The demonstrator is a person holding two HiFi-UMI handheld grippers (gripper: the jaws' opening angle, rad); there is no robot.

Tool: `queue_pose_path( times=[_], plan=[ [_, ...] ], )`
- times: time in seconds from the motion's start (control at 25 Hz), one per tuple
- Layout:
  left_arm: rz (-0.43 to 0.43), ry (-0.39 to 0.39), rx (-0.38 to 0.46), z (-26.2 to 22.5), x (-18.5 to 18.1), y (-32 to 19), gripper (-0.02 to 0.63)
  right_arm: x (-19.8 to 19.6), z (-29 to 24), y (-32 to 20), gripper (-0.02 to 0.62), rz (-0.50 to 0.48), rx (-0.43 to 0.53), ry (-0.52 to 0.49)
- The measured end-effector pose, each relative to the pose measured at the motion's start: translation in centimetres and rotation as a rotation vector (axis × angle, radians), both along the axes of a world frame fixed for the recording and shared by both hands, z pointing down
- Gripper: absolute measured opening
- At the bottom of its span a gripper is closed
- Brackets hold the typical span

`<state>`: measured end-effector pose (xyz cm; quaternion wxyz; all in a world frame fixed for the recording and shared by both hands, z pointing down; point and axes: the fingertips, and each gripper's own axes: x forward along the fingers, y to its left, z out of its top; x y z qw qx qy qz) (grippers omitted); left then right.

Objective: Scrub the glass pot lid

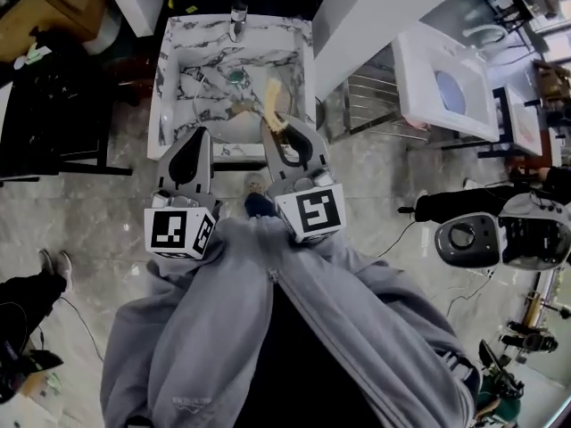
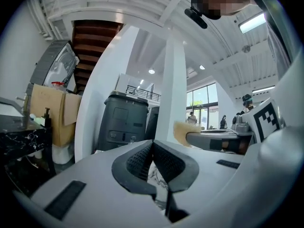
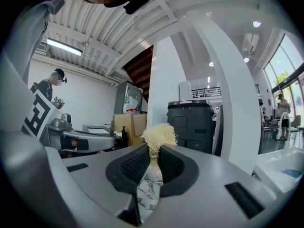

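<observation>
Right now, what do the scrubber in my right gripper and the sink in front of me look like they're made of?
Scrubber: pale yellow and matte, with frayed loose strands at its top, so probably a fibrous, loofah-like pad.
Sink: white with dark grey veining and a slight sheen. It looks like marble or a marble-patterned stone; I cannot tell which.

Marble-patterned sink [image 1: 166,92] with faucet [image 1: 237,20]; black bin [image 3: 192,122] beside white pillar [image 3: 164,87]

Two tools [image 1: 198,134] [image 1: 284,130], one scrubber [image 3: 160,136] (pale and fibrous), one glass lid [image 1: 223,119], one sink [image 1: 169,78], one faucet [image 1: 238,20].
</observation>
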<state>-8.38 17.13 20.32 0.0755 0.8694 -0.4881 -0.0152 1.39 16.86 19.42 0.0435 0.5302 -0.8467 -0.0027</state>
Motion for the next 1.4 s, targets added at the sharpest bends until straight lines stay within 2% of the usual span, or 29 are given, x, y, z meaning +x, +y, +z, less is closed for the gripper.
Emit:
queue_pose_path(
  times=[0.12,0.4,0.6,0.72,0.92,1.08,1.2,1.4],
  plan=[
    [-0.031,-0.017,-0.002,0.2,0.9,-4.0,0.014,0.5,0.5,-4.0,0.051,-0.058,0.018,0.006],
    [-0.070,-0.038,-0.047,1.0,4.0,-11.3,0.014,3.3,2.2,-11.1,0.051,-0.109,-0.047,-0.016],
    [-0.067,-0.048,-0.068,2.4,4.2,-12.5,0.014,3.8,3.4,-12.4,0.051,-0.112,-0.049,-0.017],
    [-0.060,-0.066,-0.120,4.1,3.4,-12.6,0.015,3.1,3.8,-12.4,0.051,-0.111,-0.048,-0.003],
    [-0.017,-0.062,-0.219,7.1,2.1,-13.8,0.015,1.9,5.4,-13.5,0.051,-0.093,-0.126,0.016],
    [0.069,-0.065,-0.249,9.6,1.8,-15.3,0.015,0.7,5.9,-15.4,0.051,-0.099,-0.117,0.051],
    [0.076,-0.063,-0.294,11.7,1.1,-16.2,0.015,0.1,7.5,-16.5,0.051,-0.098,-0.151,0.062],
    [0.082,-0.090,-0.323,14.2,0.3,-17.7,0.015,-0.7,10.7,-18.0,0.051,-0.104,-0.217,0.067]
  ],
)
